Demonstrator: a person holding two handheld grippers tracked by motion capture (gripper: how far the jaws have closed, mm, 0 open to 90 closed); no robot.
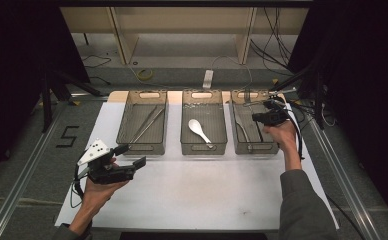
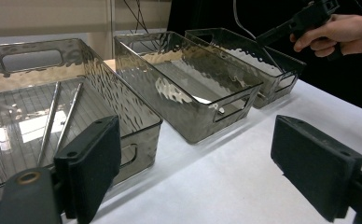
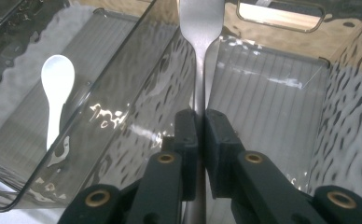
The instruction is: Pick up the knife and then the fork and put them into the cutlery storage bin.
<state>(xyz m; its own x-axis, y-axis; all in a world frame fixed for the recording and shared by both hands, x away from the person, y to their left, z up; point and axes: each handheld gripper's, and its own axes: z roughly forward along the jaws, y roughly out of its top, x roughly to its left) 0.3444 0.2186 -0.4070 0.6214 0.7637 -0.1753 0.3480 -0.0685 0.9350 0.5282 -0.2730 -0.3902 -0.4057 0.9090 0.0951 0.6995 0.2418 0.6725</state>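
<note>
Three smoky clear bins stand in a row on the white table top (image 1: pixel 197 190). My right gripper (image 1: pixel 256 118) hovers over the right bin (image 1: pixel 252 149) and is shut on a flat metal utensil (image 3: pixel 198 56), which sticks out past the jaws above the wall between the middle and right bins. A white spoon (image 1: pixel 199 131) (image 3: pixel 55 88) lies in the middle bin (image 1: pixel 203 146). In the left bin (image 1: pixel 123 115) lie thin metal sticks (image 1: pixel 149 122) (image 2: pixel 60 116). My left gripper (image 1: pixel 131 155) (image 2: pixel 202 163) is open in front of the left bin, holding nothing.
A dark metal utensil (image 1: pixel 244 135) lies in the right bin. Metal rails (image 1: pixel 27 165) run along both sides of the table. Cables (image 1: pixel 292 107) trail behind the right hand. Beyond the bins are shelf legs (image 1: pixel 122 40) and floor cables.
</note>
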